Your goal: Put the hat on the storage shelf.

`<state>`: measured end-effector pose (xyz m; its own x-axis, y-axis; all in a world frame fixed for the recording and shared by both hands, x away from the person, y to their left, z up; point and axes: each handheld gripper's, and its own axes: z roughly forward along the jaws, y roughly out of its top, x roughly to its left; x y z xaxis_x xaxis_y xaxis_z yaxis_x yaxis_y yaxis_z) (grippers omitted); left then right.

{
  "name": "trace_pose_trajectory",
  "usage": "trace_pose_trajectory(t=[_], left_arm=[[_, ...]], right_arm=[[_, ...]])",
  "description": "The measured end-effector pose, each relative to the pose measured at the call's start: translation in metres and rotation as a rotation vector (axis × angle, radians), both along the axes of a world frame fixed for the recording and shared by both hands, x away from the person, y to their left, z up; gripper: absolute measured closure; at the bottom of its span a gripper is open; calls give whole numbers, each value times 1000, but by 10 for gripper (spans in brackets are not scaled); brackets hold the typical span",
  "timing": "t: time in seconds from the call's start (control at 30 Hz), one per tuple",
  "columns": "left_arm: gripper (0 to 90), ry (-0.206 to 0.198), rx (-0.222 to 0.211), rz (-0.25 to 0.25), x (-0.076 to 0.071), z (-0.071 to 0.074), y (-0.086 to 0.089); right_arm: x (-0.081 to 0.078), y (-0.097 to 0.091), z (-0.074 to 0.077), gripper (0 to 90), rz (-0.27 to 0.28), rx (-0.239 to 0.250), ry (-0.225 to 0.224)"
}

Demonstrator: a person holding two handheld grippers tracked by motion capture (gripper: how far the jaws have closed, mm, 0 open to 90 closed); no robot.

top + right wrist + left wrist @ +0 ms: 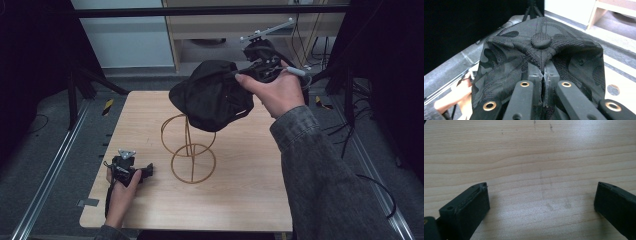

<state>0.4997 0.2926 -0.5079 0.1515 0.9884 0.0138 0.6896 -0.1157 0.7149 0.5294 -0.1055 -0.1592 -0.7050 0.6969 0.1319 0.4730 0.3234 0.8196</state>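
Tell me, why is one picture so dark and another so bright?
High view: dim room, the black camouflage fabric cap nearly featureless above the gold wire stand. Left gripper view: pale glare across the light wooden table, soft shadows under the black jaws. Right gripper view: cap sharp, background bright and blurred.

The high view is dim and slightly soft, its left and right edges sunk in near black; only the tabletop (240, 190) catches even light, with faint shadows. In the left gripper view, pale glare washes the wood near the top right and the near jaws are blurred. In the right gripper view the cap (541, 57) is sharp, the background behind it soft and overbright.
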Motion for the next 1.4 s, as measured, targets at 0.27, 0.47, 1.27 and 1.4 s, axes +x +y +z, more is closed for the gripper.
trace_pose_trajectory(t=[0.27,0.47,1.27,1.4], left_arm=[[0,1,1,-1,0,0,0],[0,0,2,-1,0,0,0],[0,0,0,1,0,0,0],[0,-1,1,1,0,0,0]], right_arm=[[-12,21,-2,871,66,-10,-1],[-16,29,-14,871,89,-25,16],[-40,42,-48,868,158,-79,50],[-41,40,-52,868,151,-76,53]])
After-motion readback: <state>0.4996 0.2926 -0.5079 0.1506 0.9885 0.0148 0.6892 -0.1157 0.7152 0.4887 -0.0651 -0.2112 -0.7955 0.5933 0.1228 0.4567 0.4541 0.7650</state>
